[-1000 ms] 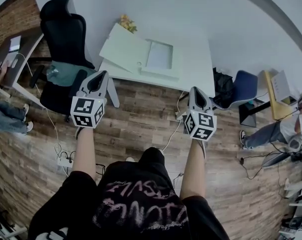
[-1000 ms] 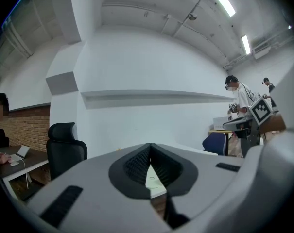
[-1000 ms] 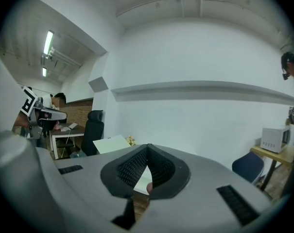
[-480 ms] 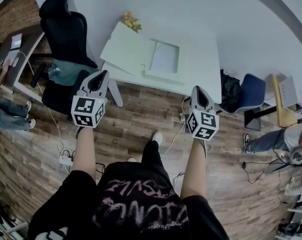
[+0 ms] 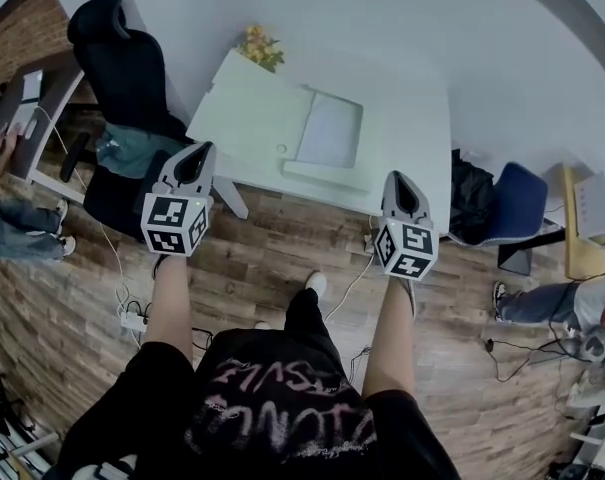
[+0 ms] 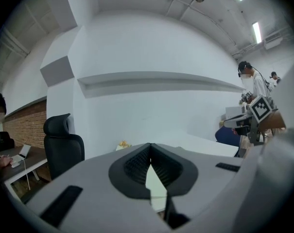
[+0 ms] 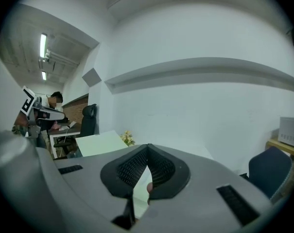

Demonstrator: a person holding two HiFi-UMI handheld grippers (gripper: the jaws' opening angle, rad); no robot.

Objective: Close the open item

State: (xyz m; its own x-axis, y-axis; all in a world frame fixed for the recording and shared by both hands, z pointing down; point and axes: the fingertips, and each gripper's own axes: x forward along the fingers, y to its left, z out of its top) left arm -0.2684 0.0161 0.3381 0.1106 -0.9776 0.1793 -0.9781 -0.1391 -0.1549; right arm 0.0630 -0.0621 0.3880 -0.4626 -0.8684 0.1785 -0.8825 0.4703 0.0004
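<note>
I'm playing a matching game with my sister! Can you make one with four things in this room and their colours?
Things:
1 office chair
2 flowers
3 padded chair
4 table

Colours:
A yellow
B white
C black
D blue

Pairs: 1-C, 2-A, 3-D, 4-B

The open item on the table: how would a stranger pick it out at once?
A white table stands against the white wall, beside a black office chair. On its left half lies a flat, pale green case with its lid folded open; its only neighbour, a bunch of yellow flowers, is far smaller.
</note>
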